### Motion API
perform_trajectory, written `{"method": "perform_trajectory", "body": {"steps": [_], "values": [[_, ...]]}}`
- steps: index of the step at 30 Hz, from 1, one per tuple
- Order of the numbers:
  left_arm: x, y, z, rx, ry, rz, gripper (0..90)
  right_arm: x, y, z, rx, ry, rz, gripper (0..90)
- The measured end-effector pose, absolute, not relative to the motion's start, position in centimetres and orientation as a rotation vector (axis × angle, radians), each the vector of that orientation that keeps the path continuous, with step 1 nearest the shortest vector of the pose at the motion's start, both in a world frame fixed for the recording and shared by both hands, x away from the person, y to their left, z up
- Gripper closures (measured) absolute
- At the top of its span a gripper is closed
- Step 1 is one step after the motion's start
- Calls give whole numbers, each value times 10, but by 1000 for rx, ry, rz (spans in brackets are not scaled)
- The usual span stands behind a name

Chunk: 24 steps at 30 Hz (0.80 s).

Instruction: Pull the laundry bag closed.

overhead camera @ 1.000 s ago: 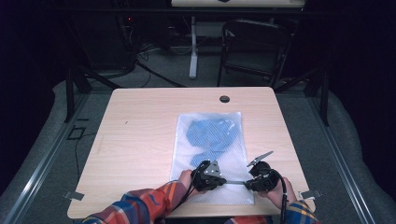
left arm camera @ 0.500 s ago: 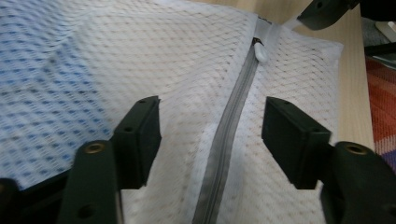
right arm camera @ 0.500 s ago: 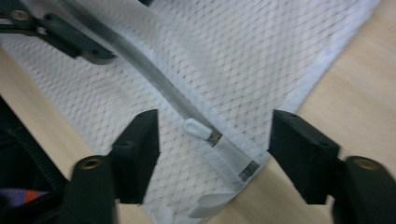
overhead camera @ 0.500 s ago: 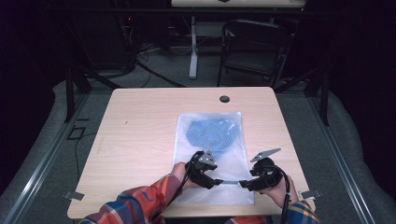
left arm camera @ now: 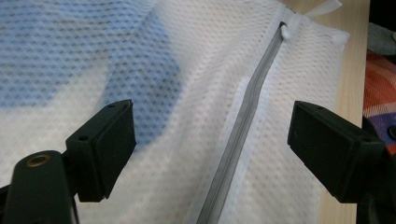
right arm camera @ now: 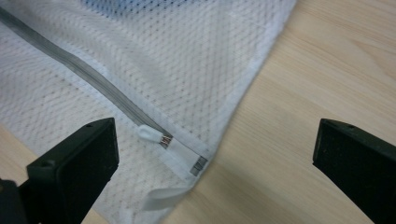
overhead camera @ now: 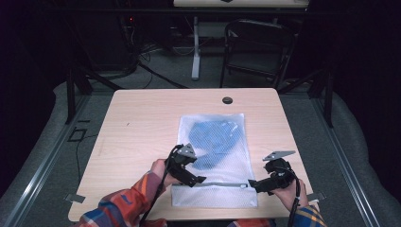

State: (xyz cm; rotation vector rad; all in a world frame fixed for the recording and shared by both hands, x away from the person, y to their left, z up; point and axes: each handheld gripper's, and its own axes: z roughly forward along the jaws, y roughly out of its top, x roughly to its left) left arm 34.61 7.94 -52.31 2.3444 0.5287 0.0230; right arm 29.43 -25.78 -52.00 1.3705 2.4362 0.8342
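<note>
A white mesh laundry bag (overhead camera: 213, 156) lies flat on the wooden table (overhead camera: 142, 123) with a blue garment (overhead camera: 215, 137) inside. Its grey zipper (overhead camera: 222, 184) runs across the near end, with the white pull (right arm camera: 150, 134) at the bag's right corner. My left gripper (overhead camera: 197, 179) hovers over the zipper's left part and my right gripper (overhead camera: 253, 185) is at its right end. In the left gripper view the jaws (left arm camera: 212, 135) stand wide over mesh and zipper (left arm camera: 243, 135). The right gripper (right arm camera: 219, 149) also gapes above the bag's corner. Both have just been opening, with nothing pinched.
A black grommet hole (overhead camera: 227, 100) sits near the table's far edge. A dark folding chair (overhead camera: 257, 47) and a desk leg (overhead camera: 195, 52) stand beyond the table. Plaid sleeves (overhead camera: 123, 208) come in over the near edge, close to the bag's bottom hem.
Both grippers went from shut to open and rose off the bag. The left one drew away to the left, the right one edged right, so they now stand farther apart.
</note>
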Motion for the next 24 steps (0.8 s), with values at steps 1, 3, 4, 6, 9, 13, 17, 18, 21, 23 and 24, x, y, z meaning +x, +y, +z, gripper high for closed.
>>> {"method": "perform_trajectory", "body": {"steps": [1, 3, 4, 6, 9, 13, 17, 18, 21, 23, 24], "values": [[345, 85, -522, 2351, 545, 45, 153, 293, -260, -520, 1374, 2428, 828, 0], [346, 96, -521, 2338, 562, 36, 150, 291, -265, -519, 1379, 2404, 834, 0], [346, 101, -520, 2341, 574, 37, 144, 290, -267, -519, 1391, 2395, 833, 0], [345, 111, -518, 2350, 616, 66, 116, 288, -270, -518, 1391, 2366, 832, 0], [345, 121, -518, 2387, 661, 88, 12, 284, -276, -516, 1409, 2332, 828, 0], [345, 141, -515, 2361, 705, 94, 1, 280, -284, -517, 1436, 2315, 806, 0], [347, 160, -516, 2336, 767, 113, 0, 278, -294, -519, 1461, 2289, 795, 0], [348, 165, -517, 2344, 785, 116, 1, 278, -297, -520, 1475, 2279, 790, 0], [351, 175, -519, 2347, 827, 129, 1, 278, -308, -523, 1521, 2246, 758, 0], [354, 182, -520, 2330, 864, 136, 1, 279, -313, -526, 1551, 2222, 754, 0], [356, 184, -521, 2326, 884, 142, 1, 279, -315, -527, 1566, 2201, 748, 0]]}}
